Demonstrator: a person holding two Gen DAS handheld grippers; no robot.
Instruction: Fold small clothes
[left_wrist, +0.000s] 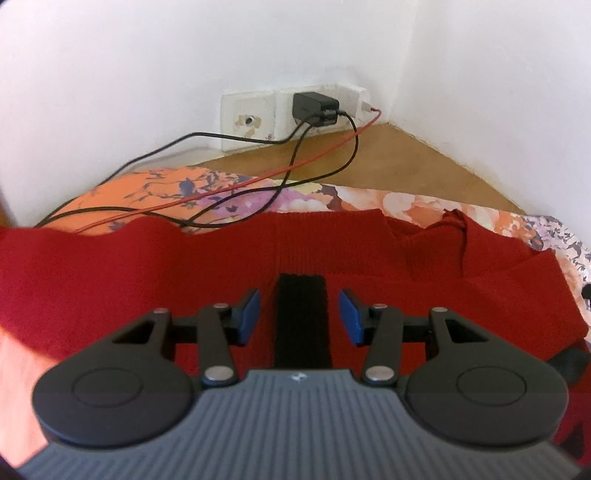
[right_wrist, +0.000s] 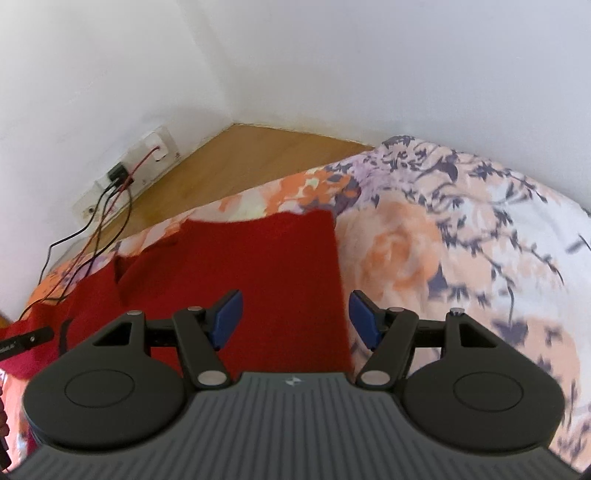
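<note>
- A red knitted garment (left_wrist: 221, 280) is lying spread across a bed covered by a floral sheet (right_wrist: 461, 258) printed in orange, peach and purple blooms.
- The knit is showing a fine ribbed texture, with a wavy far edge and a black fabric strip (left_wrist: 301, 321) running down its middle.
- The left tongs (left_wrist: 300, 314) are hovering over the garment with their blue-padded tips spread apart, one on each side of the black strip, gripping nothing.
- In the left wrist view, a folded flap with a loose red thread is sitting at the garment's right shoulder area.
- The right tongs (right_wrist: 294, 315) are also released and holding nothing, straddling the garment's straight right edge: the left tip is sitting over red knit, the right tip over bare sheet.
- To the right of that edge, the sheet is lying smooth and open.
- Beyond the bed, a strip of tan wooden floor (left_wrist: 406, 162) is meeting white walls (left_wrist: 147, 55) at a corner.
- A black charger (left_wrist: 314, 107) is plugged into a white wall socket plate (left_wrist: 251, 122) low on the wall.
- Two black cables (left_wrist: 295, 162) and one thin red cable (left_wrist: 325, 147) are trailing from the sockets onto the bed, reaching the garment's far left edge.
</note>
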